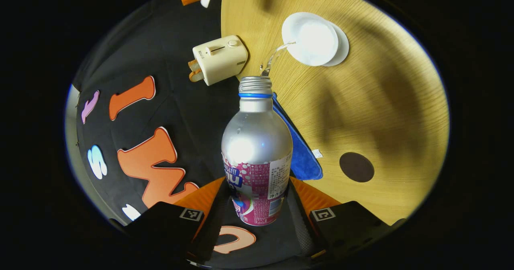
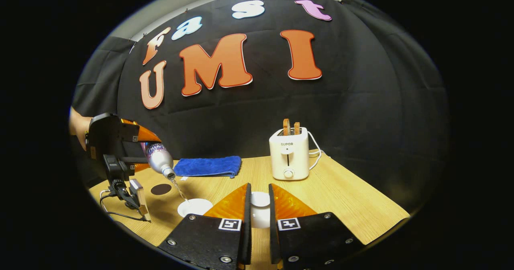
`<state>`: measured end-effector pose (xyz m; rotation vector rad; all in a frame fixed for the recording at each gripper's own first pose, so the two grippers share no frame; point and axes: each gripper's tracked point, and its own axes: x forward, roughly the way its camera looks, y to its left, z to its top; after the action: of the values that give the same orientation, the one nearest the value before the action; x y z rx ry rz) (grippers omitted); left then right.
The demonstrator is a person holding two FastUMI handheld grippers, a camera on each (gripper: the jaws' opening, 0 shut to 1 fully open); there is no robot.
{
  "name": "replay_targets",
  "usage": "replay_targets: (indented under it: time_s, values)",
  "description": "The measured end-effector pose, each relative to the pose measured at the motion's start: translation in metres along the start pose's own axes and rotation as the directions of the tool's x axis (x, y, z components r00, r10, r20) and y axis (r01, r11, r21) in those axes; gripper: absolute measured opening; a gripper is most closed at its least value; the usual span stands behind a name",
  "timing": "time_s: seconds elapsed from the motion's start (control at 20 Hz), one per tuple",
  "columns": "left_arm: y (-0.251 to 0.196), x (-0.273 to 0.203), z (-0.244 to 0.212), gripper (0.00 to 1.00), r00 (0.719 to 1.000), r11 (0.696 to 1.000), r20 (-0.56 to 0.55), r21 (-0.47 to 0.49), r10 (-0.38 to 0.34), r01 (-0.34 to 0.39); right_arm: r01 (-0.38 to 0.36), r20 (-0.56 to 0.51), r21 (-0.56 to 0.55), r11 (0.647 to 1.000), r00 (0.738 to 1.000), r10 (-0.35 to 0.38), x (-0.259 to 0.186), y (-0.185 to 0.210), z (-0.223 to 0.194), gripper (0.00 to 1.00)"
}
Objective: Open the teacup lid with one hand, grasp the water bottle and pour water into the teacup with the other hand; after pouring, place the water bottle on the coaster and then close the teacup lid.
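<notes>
Two grippers: both in use, one pouring, one holding the lid.
Left gripper [image 1: 257, 217]: its two fingers are clamped on the lower, labelled part of the water bottle [image 1: 257, 153], one finger on each side. In the right gripper view this gripper [image 2: 138, 145] sits at the left, held by a person's hand [image 2: 76, 127].
Water bottle: tilted neck-down, cap off; a thin stream of water [image 1: 275, 57] runs from its mouth into the teacup [image 1: 315, 39].
Teacup: white, open, standing on a white saucer [image 1: 341, 47] on the wooden table [image 1: 381, 101]; in the right gripper view it [image 2: 195, 206] lies just left of the near fingers.
Right gripper [image 2: 260, 221]: fingers close together with a small white lid [image 2: 260, 199] between them; I cannot tell if both press on it.
Coaster [image 1: 356, 167]: dark, round, bare, well apart from the teacup.
Blue cloth [image 2: 209, 166]: folded at the back table edge.
Toaster [image 2: 289, 153]: white, two slices sticking up, near the cloth.
</notes>
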<state>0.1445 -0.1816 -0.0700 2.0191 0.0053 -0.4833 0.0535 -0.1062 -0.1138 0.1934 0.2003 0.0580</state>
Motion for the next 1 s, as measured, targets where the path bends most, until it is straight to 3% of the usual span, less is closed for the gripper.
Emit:
replay_targets:
  time_s: [1.0]
  values:
    - [0.015,0.002,0.029,0.83,0.998,0.985,0.047,0.163,0.040,-0.047,-0.017,-0.009,-0.010,1.000,1.000,0.016,0.000,0.003,-0.004,0.19]
